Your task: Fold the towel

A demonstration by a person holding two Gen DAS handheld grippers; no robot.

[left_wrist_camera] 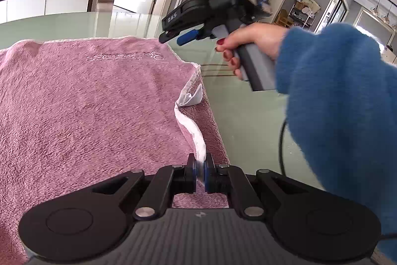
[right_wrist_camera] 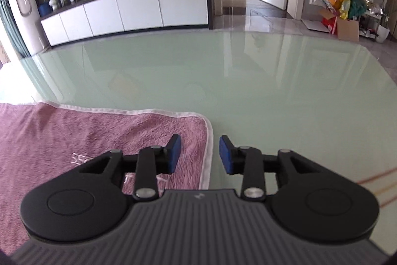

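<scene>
The pink towel point(left_wrist_camera: 86, 103) is spread on the glass table point(right_wrist_camera: 248, 81), ahead and to the left of both tools. Its white-trimmed near edge is pinched between the pads of the left gripper point(left_wrist_camera: 199, 171), apparently so a layer can be carried over. The right gripper point(right_wrist_camera: 199, 153) is held spread above the far corner, probably so that corner can be taken.

Bench point(right_wrist_camera: 248, 81): pale green glass top, glossy, filling the middle of the right wrist frame.
On it: pink towel point(right_wrist_camera: 99, 138), white-edged, lower left.
</scene>
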